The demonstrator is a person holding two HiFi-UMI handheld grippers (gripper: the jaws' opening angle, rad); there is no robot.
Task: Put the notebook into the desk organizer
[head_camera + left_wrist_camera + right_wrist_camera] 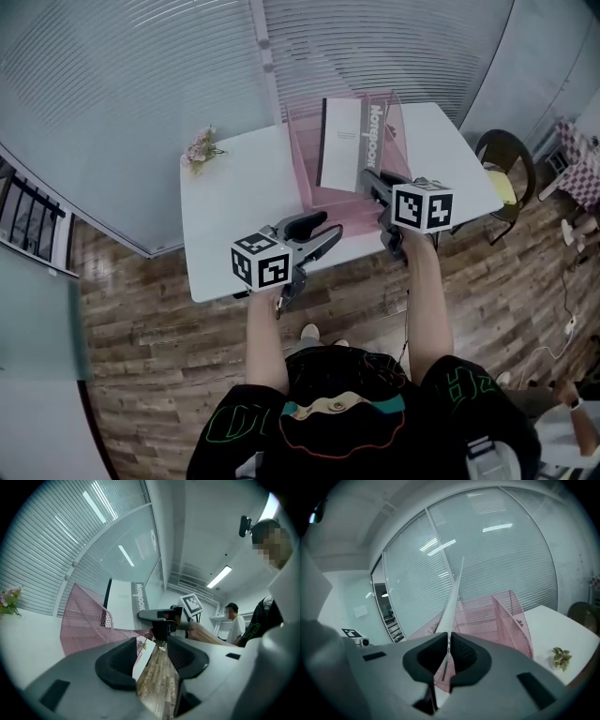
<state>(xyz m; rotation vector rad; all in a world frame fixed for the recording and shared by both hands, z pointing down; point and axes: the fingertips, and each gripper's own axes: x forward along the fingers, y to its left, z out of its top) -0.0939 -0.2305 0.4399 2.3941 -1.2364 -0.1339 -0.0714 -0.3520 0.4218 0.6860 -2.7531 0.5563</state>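
The notebook [342, 141] stands upright in the pink mesh desk organizer [305, 164] at the back of the white table [234, 206]. My right gripper [367, 178] is shut on the notebook's near lower edge. In the right gripper view the notebook [453, 602] shows edge-on as a thin white sheet pinched between the pads of the right gripper [449, 656], with the organizer [506, 616] behind. My left gripper [328, 234] hovers open over the table's front, a short way left of the organizer, with nothing between its jaws. The left gripper [152, 653] faces the organizer [82, 616] and the notebook [126, 604].
A small bunch of flowers [200, 145] sits at the table's far left corner. A dark chair [502, 173] stands past the table's right edge. Glass walls with blinds rise behind the table. A person in a white shirt [234, 620] stands in the background.
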